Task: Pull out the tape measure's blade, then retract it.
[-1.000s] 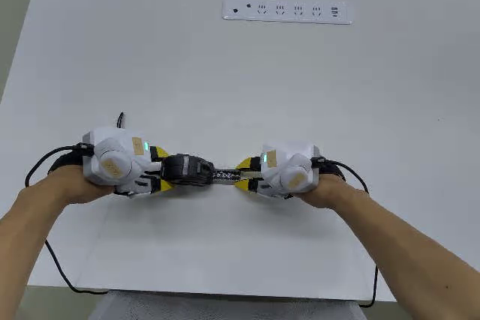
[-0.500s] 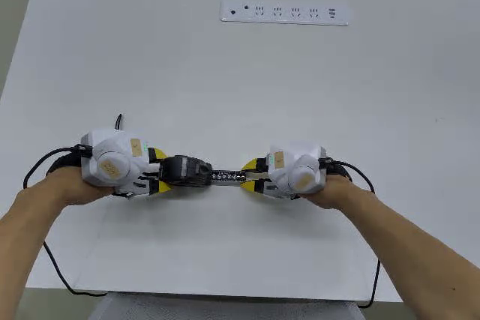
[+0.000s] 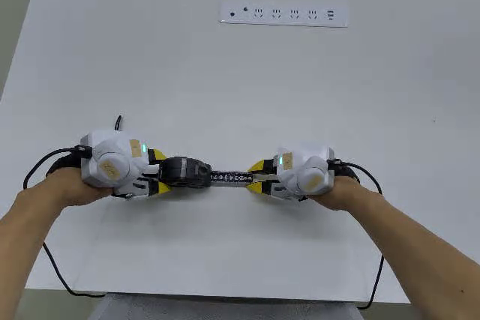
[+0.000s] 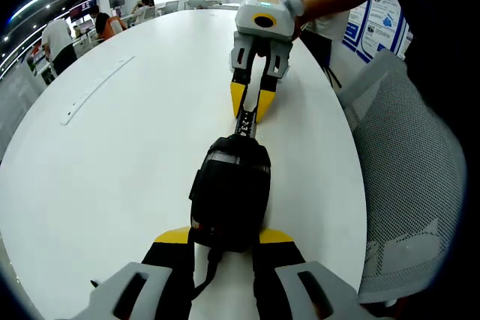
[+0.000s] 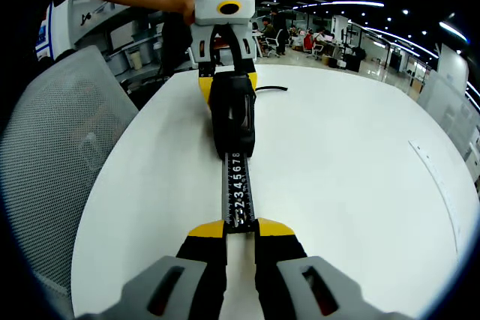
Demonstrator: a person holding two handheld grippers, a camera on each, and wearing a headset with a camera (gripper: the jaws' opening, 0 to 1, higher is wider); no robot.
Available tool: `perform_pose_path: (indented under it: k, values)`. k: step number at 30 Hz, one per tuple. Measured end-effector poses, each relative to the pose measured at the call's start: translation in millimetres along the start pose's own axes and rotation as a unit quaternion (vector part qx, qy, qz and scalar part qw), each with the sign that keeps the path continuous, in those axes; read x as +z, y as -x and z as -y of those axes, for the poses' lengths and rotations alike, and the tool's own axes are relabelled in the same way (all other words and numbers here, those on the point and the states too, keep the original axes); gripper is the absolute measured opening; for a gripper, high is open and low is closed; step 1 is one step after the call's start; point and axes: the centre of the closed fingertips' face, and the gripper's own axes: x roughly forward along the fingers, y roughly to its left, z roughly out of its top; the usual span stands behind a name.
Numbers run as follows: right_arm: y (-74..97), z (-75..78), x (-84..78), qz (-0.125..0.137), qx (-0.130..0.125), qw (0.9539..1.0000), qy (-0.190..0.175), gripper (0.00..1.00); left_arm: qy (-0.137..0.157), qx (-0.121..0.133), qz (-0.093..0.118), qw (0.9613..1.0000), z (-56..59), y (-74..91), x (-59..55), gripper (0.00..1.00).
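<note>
A black tape measure case (image 3: 186, 172) (image 4: 231, 191) (image 5: 232, 113) lies on the white table near its front edge. My left gripper (image 3: 159, 174) (image 4: 225, 236) is shut on the case from the left. A short length of blade (image 3: 230, 177) (image 5: 237, 185) (image 4: 246, 124) with printed numbers runs out of the case to the right. My right gripper (image 3: 256, 176) (image 5: 241, 227) is shut on the blade's end, facing the left one (image 5: 227, 79). Its yellow fingertips (image 4: 238, 98) show in the left gripper view, pinching the blade.
A white power strip (image 3: 283, 13) (image 4: 96, 88) lies far back on the table (image 3: 225, 95). Black cables (image 3: 45, 162) trail from both grippers over the front edge. A grey mesh chair (image 4: 405, 177) (image 5: 52, 177) stands at the table's near side.
My right gripper has moved to the right with the blade's end, and more blade now shows between it and the case. The left gripper and the case have stayed put.
</note>
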Motion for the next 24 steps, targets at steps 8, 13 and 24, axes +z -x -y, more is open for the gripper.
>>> perform_pose_path:
  k: [8,13,24]
  values:
    - [4.5,0.7,-4.6,-0.002,-0.001,1.0000,0.001,0.11,-0.001,0.000,-0.001,1.0000,-0.2,0.0,0.4,0.27]
    - [7.2,1.3,-7.2,-0.003,-0.001,1.0000,0.000,0.11,-0.001,-0.001,-0.002,1.0000,-0.6,-0.2,0.3,0.27]
    - [13.4,2.0,-13.0,-0.004,-0.001,1.0000,0.002,0.11,-0.003,0.000,-0.004,1.0000,-0.8,-0.2,0.0,0.27]
